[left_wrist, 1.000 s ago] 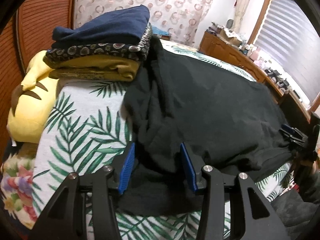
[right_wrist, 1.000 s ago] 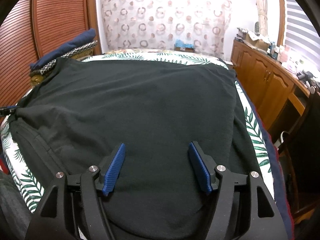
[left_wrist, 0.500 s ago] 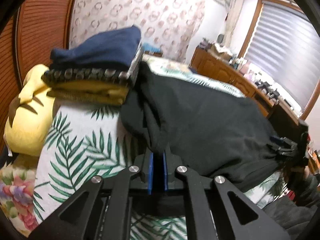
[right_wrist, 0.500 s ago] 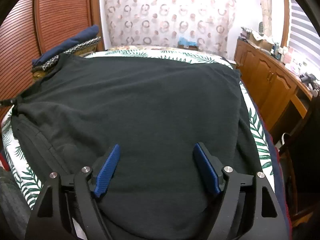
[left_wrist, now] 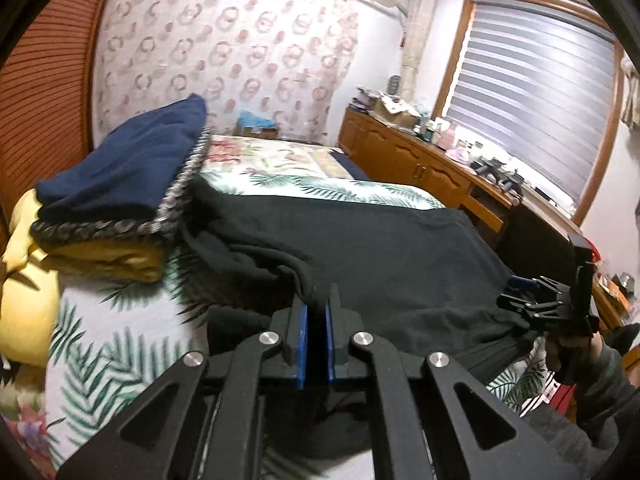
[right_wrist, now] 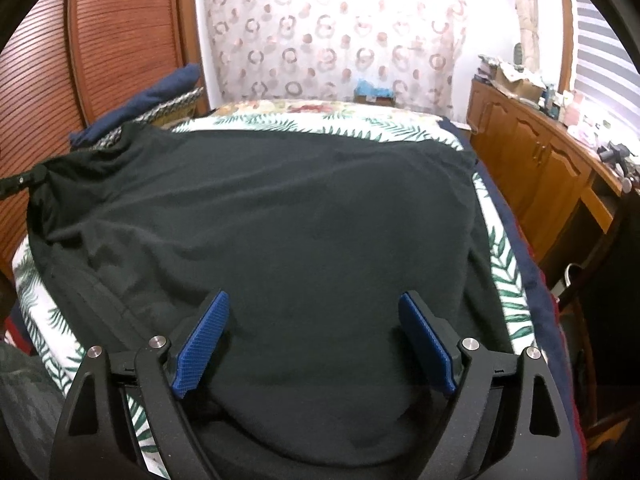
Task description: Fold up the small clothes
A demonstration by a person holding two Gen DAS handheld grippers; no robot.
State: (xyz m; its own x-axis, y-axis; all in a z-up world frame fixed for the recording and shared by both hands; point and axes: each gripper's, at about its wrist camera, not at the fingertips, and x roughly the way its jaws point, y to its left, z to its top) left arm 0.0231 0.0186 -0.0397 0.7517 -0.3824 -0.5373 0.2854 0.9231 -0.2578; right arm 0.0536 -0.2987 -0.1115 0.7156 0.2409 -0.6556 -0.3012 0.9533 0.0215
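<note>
A black garment (right_wrist: 280,220) lies spread over a bed with a palm-leaf sheet (right_wrist: 496,272). It also shows in the left wrist view (left_wrist: 400,256). My left gripper (left_wrist: 316,316) is shut on a fold at the garment's left edge and holds it lifted off the sheet. My right gripper (right_wrist: 312,336) is open and empty, just above the garment's near edge, one blue pad (right_wrist: 204,336) on each side. The right gripper also shows at the right in the left wrist view (left_wrist: 536,304).
A stack of folded clothes, navy (left_wrist: 132,168) over patterned and yellow, sits at the bed's far left beside a yellow plush (left_wrist: 24,280). A wooden slatted door (right_wrist: 120,40) stands left. A wooden dresser (right_wrist: 540,160) with clutter runs along the right, under a window blind (left_wrist: 532,92).
My left gripper closed on the garment's edge and has lifted it up. My right gripper stays open and has shifted slightly nearer over the garment.
</note>
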